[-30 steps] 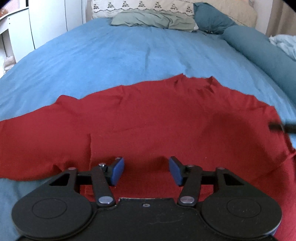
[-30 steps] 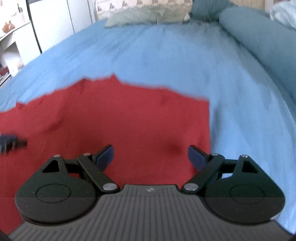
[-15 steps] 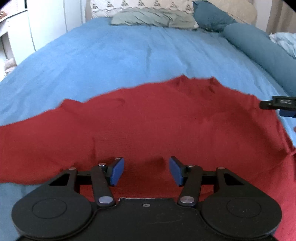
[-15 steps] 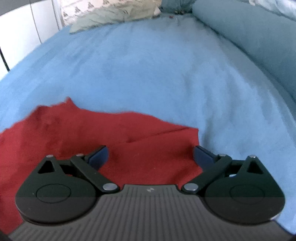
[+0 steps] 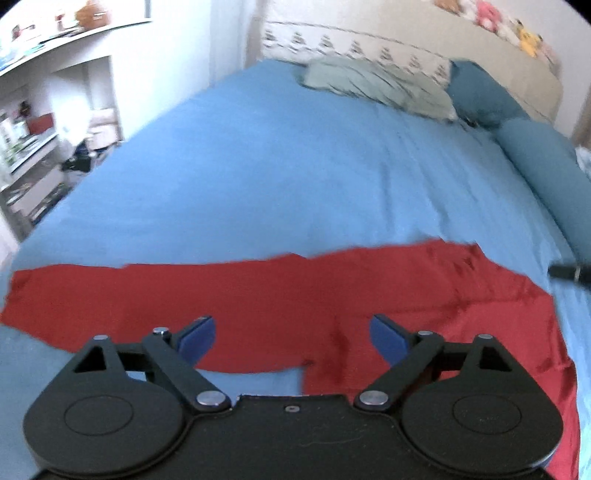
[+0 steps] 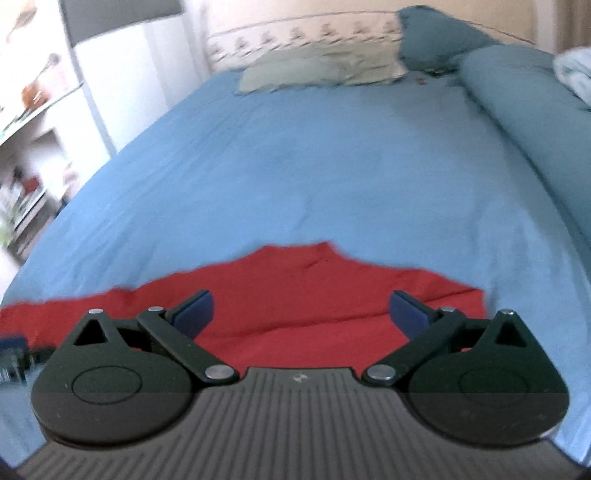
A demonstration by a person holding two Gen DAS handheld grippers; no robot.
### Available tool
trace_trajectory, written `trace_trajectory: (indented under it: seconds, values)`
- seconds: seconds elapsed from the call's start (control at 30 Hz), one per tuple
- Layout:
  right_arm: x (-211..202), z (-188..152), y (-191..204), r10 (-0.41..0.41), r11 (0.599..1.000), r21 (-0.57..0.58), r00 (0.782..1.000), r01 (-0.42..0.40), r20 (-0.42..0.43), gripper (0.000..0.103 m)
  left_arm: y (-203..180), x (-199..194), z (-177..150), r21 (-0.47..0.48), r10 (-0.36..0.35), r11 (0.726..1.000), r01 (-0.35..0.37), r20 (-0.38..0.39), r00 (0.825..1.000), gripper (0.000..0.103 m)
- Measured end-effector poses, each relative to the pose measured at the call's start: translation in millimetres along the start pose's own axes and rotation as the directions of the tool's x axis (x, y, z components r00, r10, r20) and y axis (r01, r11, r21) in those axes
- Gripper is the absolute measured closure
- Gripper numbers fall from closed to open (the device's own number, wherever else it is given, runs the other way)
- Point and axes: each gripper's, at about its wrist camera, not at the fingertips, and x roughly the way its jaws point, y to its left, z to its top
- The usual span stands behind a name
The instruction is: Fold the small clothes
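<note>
A bedroom in a home — a wide bed (image 5: 295, 177) under a blue sheet fills both views. At its head lie a grey-green pillow (image 5: 376, 86), a dark teal cushion (image 5: 480, 92) and a long teal bolster (image 6: 535, 122) along the right side. Plush toys (image 5: 509, 26) sit above the headboard — white shelving (image 5: 33, 147) with household clutter stands to the left.

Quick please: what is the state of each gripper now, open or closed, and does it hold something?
Left gripper: open, jaws have just been opening, holding nothing; red garment lies below.
Right gripper: open, holding nothing.
</note>
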Motion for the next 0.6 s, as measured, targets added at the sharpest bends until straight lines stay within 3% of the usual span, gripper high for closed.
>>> trace_trajectory:
  seconds: [0.23,0.43,0.6]
  values:
    - [8,-25,99,0.059,0.998,-0.008,0.994,-0.06,-0.089,0.0,103,-17,6,-0.114,0.074,0.991,-0.073,0.005,0.997,0.009]
    - [24,-53,171,0.102,0.994,0.047,0.987,-0.097,-0.121,0.0,192,-12,-10,-0.249,0.152,0.957,-0.15,-0.012,0.988,0.011]
    - [43,-75,207,0.098,0.994,0.053,0.985,-0.092,-0.141,0.0,256,9,-29,-0.385,0.209,0.9,-0.202,-0.022,0.978,0.032]
